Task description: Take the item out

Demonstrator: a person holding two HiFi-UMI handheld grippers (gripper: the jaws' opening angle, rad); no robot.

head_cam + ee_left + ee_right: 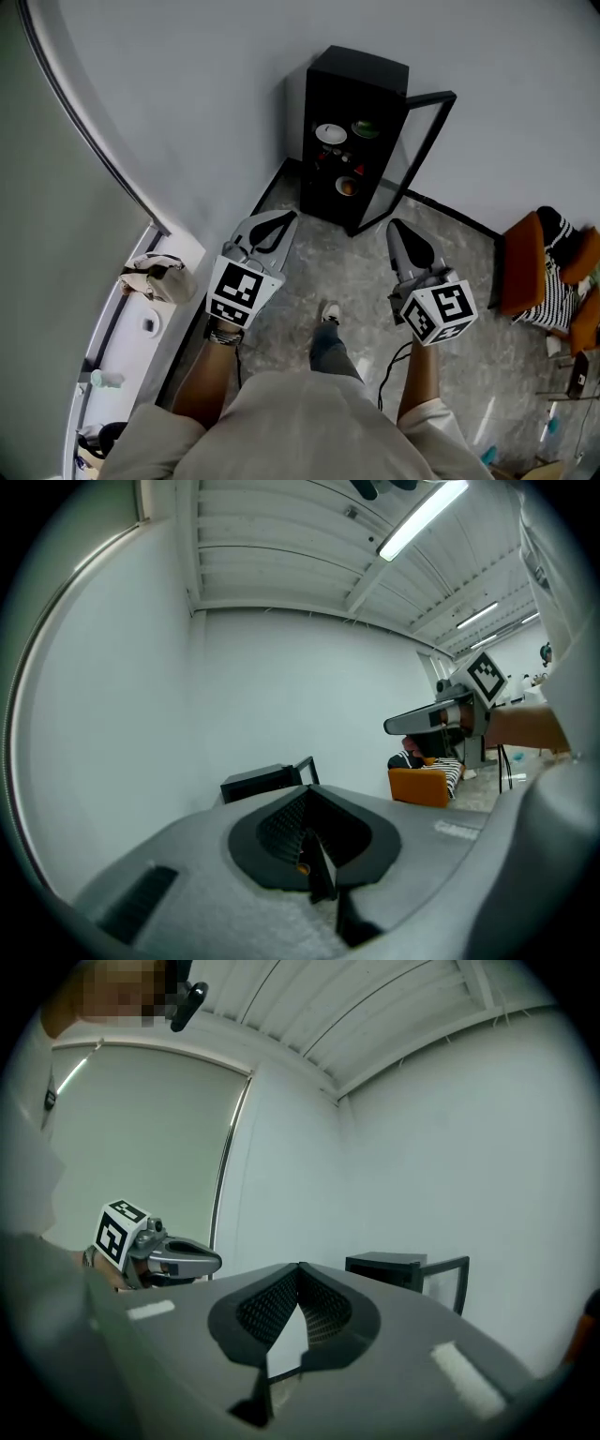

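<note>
orange round item [347,187] is being kept on a lower shelf inside the tall black cabinet [361,70], whose glass door [409,150] is being shown swung open. higher in the cabinet, a white round plate [330,133] and a dark green bowl [365,128] are being stored side by side. the left gripper [283,217] and right gripper [397,226] are being held apart from the cabinet, in front of it, each with its jaws pressed together on nothing.
</note>
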